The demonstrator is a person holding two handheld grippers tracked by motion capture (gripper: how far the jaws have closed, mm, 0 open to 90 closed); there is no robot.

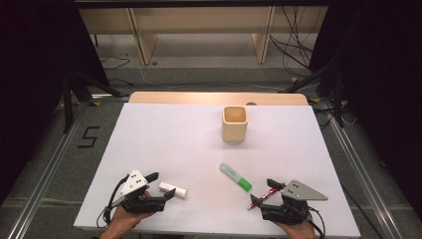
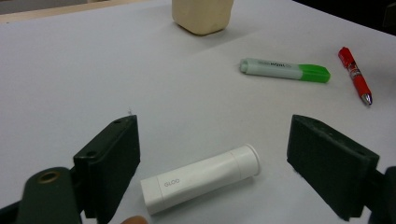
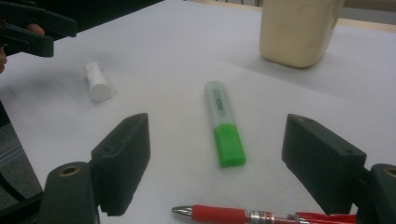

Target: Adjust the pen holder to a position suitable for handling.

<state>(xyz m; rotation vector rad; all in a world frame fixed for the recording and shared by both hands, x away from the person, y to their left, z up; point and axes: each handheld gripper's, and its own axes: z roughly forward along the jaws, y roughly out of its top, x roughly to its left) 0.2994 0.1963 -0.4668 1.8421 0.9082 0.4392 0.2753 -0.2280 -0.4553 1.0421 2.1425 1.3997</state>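
Smooth white cylindrical glue stick point(image 2: 201, 179) between left gripper point(image 2: 212, 163), seemingly untouched

- white table sheet point(image 1: 164, 134), wooden table edge point(image 1: 199, 97) at far side
- wooden shelf unit point(image 1: 199, 30) behind table, on floor
- black cables point(image 1: 293, 45) on floor, far right
- black "5" mark point(image 1: 87, 137) on floor, left of table

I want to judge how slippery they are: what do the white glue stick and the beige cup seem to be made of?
The glue stick looks like smooth, slightly glossy white plastic: even colour, crisp moulded cap rim, printed lettering. The cup looks matte and pale beige, with rounded corners and thick walls; it could be light wood, bamboo fibre or plastic, and the pictures leave that open.
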